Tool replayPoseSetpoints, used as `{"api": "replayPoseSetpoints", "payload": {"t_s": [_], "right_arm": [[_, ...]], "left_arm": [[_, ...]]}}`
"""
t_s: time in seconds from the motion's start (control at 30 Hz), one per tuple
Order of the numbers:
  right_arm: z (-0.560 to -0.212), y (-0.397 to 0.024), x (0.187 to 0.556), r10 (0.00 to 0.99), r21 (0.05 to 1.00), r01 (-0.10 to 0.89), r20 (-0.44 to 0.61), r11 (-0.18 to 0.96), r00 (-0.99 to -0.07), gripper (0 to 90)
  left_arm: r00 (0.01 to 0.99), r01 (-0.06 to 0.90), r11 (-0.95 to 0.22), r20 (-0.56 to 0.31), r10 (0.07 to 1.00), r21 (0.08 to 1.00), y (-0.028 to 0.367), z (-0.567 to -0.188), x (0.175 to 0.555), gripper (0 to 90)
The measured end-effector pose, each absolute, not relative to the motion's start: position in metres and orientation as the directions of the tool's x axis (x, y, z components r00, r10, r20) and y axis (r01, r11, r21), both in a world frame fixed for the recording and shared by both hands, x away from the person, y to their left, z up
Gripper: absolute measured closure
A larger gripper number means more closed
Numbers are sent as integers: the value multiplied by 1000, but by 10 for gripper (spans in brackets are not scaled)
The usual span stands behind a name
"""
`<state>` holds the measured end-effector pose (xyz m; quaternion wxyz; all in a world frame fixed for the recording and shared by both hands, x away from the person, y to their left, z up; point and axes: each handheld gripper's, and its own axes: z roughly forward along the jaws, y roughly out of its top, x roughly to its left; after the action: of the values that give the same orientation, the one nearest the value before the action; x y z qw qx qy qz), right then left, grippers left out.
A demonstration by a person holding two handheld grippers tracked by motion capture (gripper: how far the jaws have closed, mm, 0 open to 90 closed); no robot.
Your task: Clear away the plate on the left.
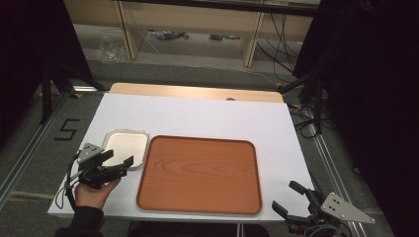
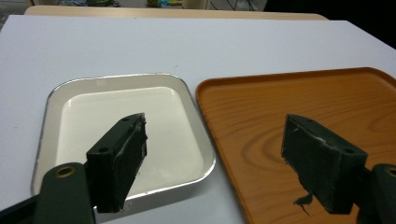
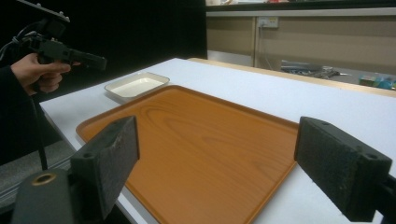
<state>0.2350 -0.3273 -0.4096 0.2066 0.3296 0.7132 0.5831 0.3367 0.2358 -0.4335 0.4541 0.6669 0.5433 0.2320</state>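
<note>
The small metal dish (image 1: 125, 146) is lying empty near the left edge of the white table (image 1: 197, 116), its right rim sitting just beside the left rim of the large wooden tray (image 1: 199, 174), with only a thin strip of white surface showing between them in the left gripper view. In that view the dish (image 2: 126, 135) is resting flat, its shiny rolled rim catching light and its pale floor bare, while the tray (image 2: 299, 121) is spreading off to the right. The left gripper (image 1: 121, 160) is hovering over the near right corner of the dish, held in the person's left hand (image 1: 94, 192), its jaws standing wide apart so that one is hanging above the dish and the other above the tray's left margin; nothing is lying between them. The tray is lying flat and empty, its near edge running close along the table's front edge. Behind both dish and tray a broad band of bare white table is stretching to the far wooden edge. The right gripper (image 1: 289, 197) is sitting off the table's near right corner, well apart from the dish, its jaws also spread wide and gripping nothing, looking across the tray (image 3: 196, 149) toward the dish (image 3: 137, 86).
</note>
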Motion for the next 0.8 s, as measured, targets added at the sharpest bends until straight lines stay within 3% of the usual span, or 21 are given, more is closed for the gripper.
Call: {"api": "replayPoseSetpoints", "payload": {"t_s": [0.57,0.8], "right_arm": [[-410,-327,235,701,968,233,104,92,-705,151],[-410,-328,235,701,967,240,110,89,-704,151]], "left_arm": [[197,581,27,-173,965,813,257,-447,368,243],[169,618,-2,-130,977,787,260,-456,385,261]]}}
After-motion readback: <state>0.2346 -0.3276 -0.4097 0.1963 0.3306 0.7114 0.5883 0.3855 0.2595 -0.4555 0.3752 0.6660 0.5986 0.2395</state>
